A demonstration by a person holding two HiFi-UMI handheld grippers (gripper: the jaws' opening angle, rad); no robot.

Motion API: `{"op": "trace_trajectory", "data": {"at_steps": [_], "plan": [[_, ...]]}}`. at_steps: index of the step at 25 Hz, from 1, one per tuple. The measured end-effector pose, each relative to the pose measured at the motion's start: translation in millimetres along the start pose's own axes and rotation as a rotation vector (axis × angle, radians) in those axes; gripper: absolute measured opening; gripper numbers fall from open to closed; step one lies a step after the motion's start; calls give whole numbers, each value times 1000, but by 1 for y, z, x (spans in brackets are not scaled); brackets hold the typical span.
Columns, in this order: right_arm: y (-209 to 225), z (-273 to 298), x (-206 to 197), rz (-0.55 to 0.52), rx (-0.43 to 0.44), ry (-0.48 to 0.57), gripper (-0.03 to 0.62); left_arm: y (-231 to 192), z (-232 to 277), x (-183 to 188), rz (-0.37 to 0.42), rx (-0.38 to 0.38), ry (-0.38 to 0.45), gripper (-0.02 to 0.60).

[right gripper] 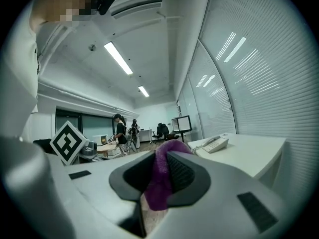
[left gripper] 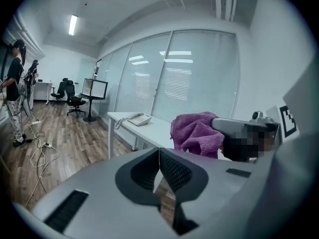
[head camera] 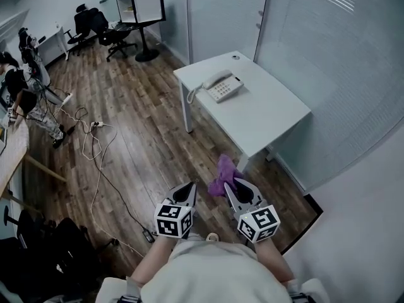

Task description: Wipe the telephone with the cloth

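Purple cloth (head camera: 222,171) pinched in right tongs (right gripper: 161,164); telephone (head camera: 221,86) lettering unreadable.

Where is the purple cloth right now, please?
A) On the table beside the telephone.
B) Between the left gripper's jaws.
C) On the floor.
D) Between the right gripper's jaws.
D: the right gripper is clamped on the purple cloth, while the left gripper is shut on nothing and the telephone lies far ahead on the table.
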State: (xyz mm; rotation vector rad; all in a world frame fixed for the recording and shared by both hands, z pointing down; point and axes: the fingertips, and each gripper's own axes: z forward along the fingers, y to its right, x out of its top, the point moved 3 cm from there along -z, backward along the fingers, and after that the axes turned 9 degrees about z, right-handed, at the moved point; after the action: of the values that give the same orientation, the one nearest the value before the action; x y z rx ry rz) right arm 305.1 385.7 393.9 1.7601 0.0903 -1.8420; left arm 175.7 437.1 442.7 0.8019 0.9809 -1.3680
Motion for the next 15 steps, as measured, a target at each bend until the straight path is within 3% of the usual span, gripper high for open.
{"op": "trace_trajectory", "data": {"at_steps": [15], "plan": [[3,-7,-16,37,46,-24,81,17,-6,-17,-56,-6,-19,21]]}}
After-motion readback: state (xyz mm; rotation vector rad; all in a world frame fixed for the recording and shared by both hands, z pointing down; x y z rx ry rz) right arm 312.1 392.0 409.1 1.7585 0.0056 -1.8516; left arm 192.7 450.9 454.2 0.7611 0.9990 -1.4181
